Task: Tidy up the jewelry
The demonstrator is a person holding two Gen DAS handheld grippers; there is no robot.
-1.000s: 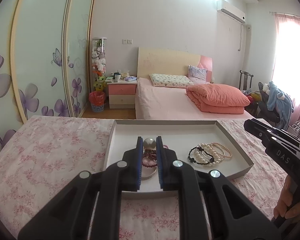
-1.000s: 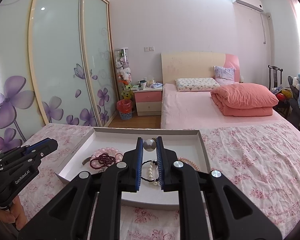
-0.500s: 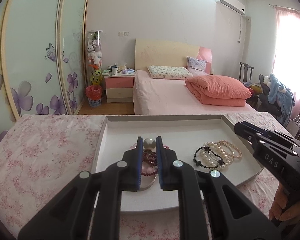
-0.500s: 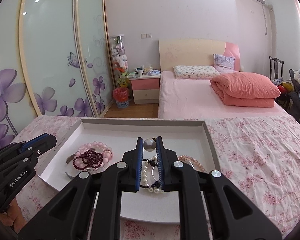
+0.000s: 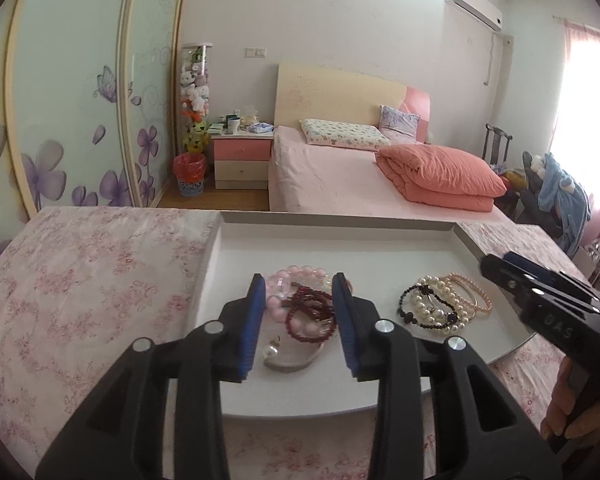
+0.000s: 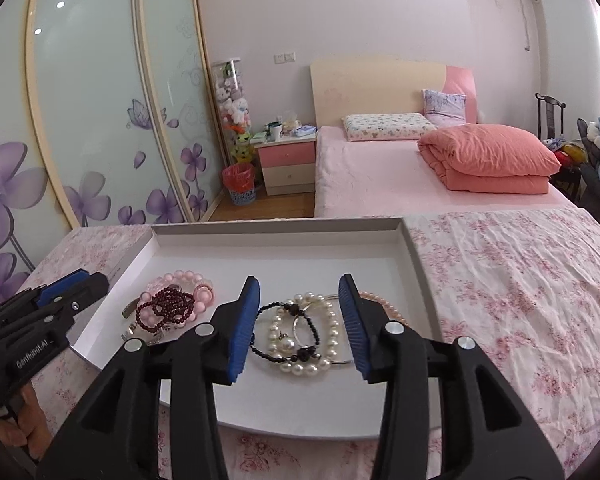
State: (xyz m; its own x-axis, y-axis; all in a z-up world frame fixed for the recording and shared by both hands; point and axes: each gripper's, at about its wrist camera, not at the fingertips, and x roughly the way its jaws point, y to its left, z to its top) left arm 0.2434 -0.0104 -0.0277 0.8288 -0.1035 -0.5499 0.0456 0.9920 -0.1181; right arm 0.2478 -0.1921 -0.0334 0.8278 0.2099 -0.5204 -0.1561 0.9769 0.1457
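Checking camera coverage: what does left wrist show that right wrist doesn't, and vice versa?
Only left wrist: the open left hand-held gripper framing the dark red bead bracelet, plus the bright curtained window on the right.

Only right wrist: the open right hand-held gripper framing the white pearl bracelet, plus the floral cloth right of the tray.

Both: white tray, pink bead bracelet, both jewelry piles, bed, nightstand.

Left tool [image 5: 300, 308]: jaws spread wide, nothing between them. Right tool [image 6: 299, 312]: jaws likewise spread wide, unloaded. Both point forward, side by side, each hand-held at the grip.
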